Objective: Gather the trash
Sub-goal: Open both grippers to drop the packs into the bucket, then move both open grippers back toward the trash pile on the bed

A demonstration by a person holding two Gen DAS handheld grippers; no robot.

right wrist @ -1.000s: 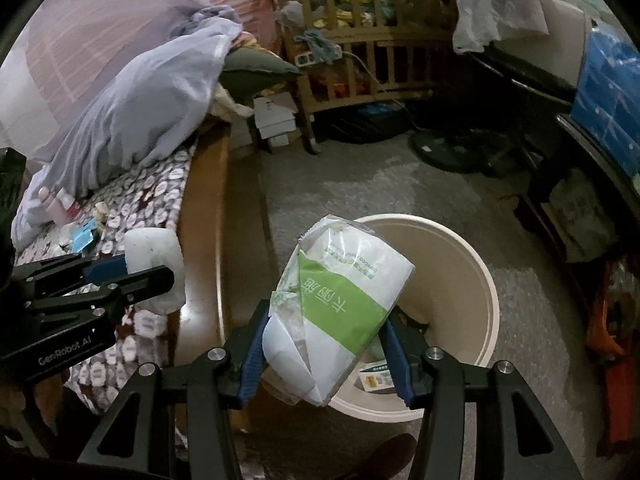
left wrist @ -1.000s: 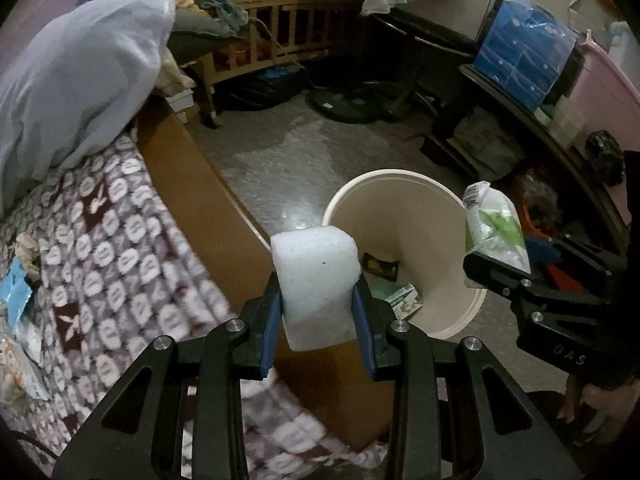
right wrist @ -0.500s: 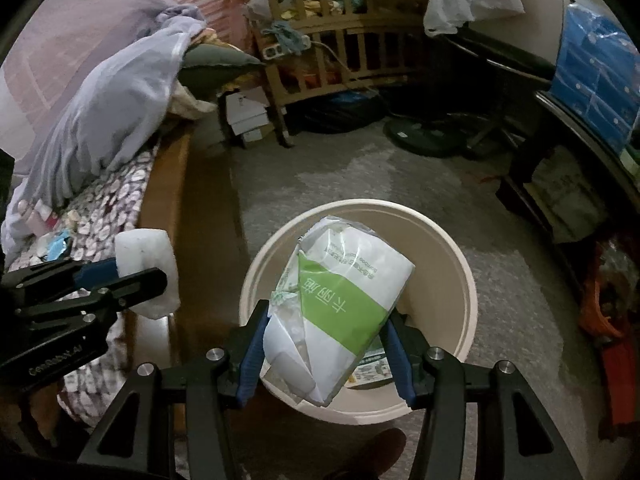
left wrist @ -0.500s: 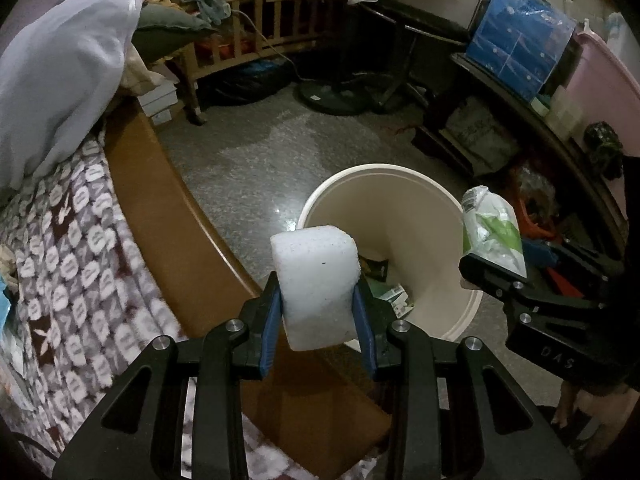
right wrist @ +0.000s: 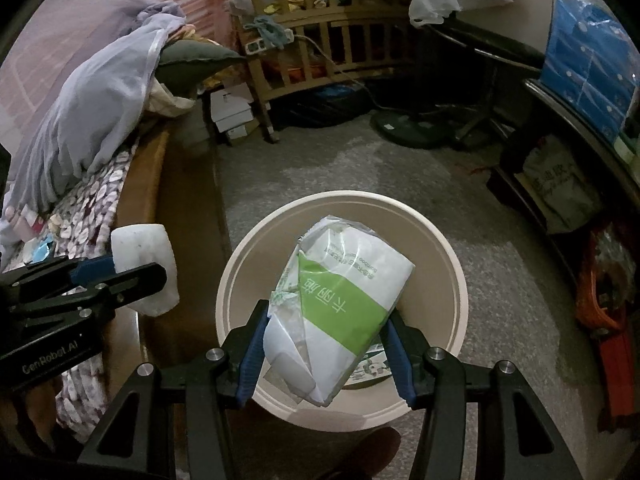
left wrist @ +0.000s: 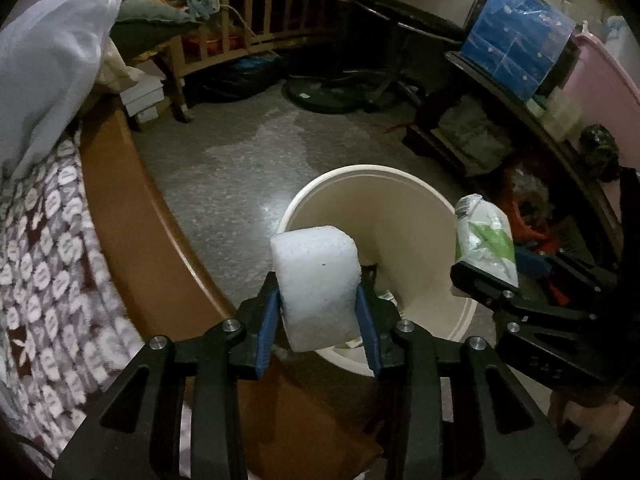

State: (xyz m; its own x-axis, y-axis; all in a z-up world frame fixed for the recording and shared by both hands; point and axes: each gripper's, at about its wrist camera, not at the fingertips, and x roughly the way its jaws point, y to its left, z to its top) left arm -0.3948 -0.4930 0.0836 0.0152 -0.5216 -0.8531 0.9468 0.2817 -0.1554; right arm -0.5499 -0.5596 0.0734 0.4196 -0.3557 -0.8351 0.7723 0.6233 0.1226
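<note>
A cream round bucket (left wrist: 400, 208) stands on the floor beside the bed, with a few scraps (right wrist: 372, 364) at its bottom. My left gripper (left wrist: 318, 308) holds a white foam block (left wrist: 316, 276) between its blue pads, at the bucket's near left rim. Its jaws are opening, while the pads still touch the block. My right gripper (right wrist: 326, 332) is shut on a white and green plastic package (right wrist: 344, 292), which hangs over the bucket's (right wrist: 440, 264) mouth. The right wrist view shows the left gripper (right wrist: 132, 268) and foam block (right wrist: 140, 244) left of the bucket.
A bed with a patterned blanket (left wrist: 48, 260) and a brown wooden side rail (left wrist: 132, 216) runs along the left. Further back stand a wooden crib (right wrist: 320, 40) and a fan base (right wrist: 408, 128). Cluttered shelves with blue packs (left wrist: 516, 44) line the right.
Both grippers have moved forward and down toward the bucket. The package now hangs over its mouth, and the foam block has come from above the bed rail to the bucket's rim.
</note>
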